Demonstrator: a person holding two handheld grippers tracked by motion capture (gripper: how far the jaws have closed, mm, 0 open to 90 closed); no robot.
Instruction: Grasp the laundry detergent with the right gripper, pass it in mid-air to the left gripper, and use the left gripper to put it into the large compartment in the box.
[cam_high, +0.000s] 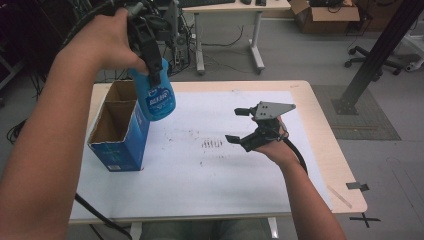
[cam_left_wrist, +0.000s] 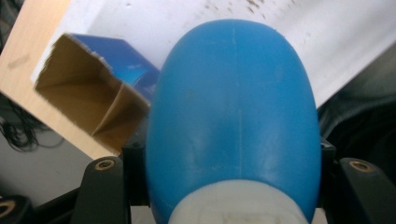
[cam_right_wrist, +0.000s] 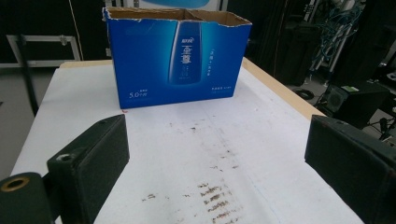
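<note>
- In the high view we see the left gripper (cam_high: 152, 75) raised in the air at about 11 o'clock from the table's middle, its jaws clamped on a blue bottle (cam_high: 159, 97).
- The bottle hangs bottom-down, clear of the table, just above and beside the box (cam_high: 120, 137), at roughly 2 o'clock from the box's open top.
- In the left gripper view the bottle (cam_left_wrist: 233, 121) sits between the two black jaws, its rounded bottom pointing away from the camera and its white cap end nearest the lens; the box (cam_left_wrist: 93, 102) shows past it at 10 o'clock.
- The box stands upright at the table's 9 o'clock side, open at the top, with a divider making two compartments.
- The right gripper (cam_high: 239, 125) hovers at 3 o'clock from the table's middle, jaws wide apart with nothing between them.
- In the right gripper view the box (cam_right_wrist: 177, 60) faces us at 12 o'clock, well apart from the jaws.
- A white sheet (cam_high: 225, 170) covers the table (cam_high: 327, 155), with dark smudges near its middle.
</note>
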